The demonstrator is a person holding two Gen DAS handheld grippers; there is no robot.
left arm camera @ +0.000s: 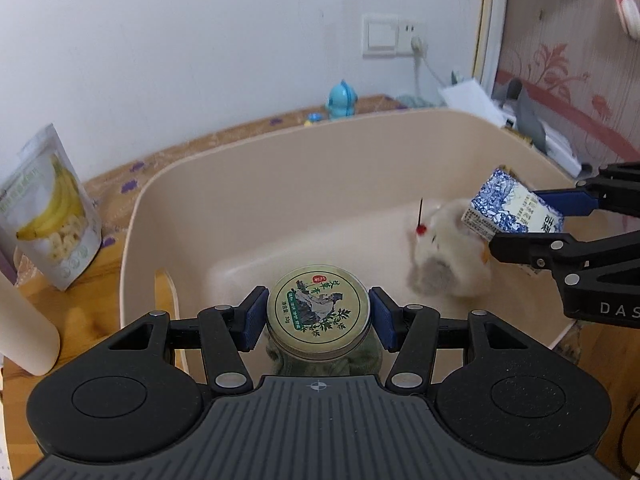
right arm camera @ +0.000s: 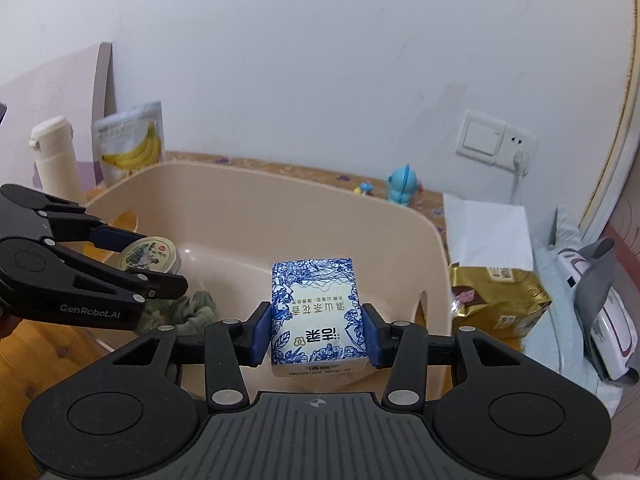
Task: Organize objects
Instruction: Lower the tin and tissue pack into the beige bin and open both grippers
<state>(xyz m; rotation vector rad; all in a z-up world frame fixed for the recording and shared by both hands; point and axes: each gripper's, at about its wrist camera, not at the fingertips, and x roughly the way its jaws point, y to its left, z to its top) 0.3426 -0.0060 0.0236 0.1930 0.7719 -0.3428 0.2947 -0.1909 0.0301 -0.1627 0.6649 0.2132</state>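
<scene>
Round tin (left arm camera: 318, 312) with a green plant picture on its lid sits squeezed between the two blue pads (left arm camera: 256, 318) of the left gripper (left arm camera: 318, 318), so that gripper is clamped tight on it. It hangs above the near edge of a big cream tub (left arm camera: 280, 148). A soft green cloth (left arm camera: 320, 360) shows just under the tin, but I cannot tell if it touches the tin. From the right wrist camera the same tin (right arm camera: 149, 256) shows at the left, pinched by the left gripper (right arm camera: 154, 258), with the green cloth (right arm camera: 196, 312) lying below it in the tub (right arm camera: 256, 178). The right gripper (right arm camera: 318, 330) is clamped on a blue and white box (right arm camera: 316, 308) with flower patterns, one pad (right arm camera: 259, 332) pressed on each side. That box is held up over the tub, near its right side. In the left wrist view the box (left arm camera: 510, 210) is tilted in the right gripper (left arm camera: 520, 218), and a fuzzy white plush toy (left arm camera: 448, 252) with a red dot lies in the tub under it. Outside the tub, a banana chip bag (left arm camera: 48, 208) stands on the wooden table (left arm camera: 80, 320) at the left, next to a cream bottle (right arm camera: 54, 152). A small blue toy (left arm camera: 342, 100) stands behind the tub by the wall. A gold bag (right arm camera: 500, 300) lies just to the right of the tub, and a white light switch (right arm camera: 484, 136) is on the wall.
</scene>
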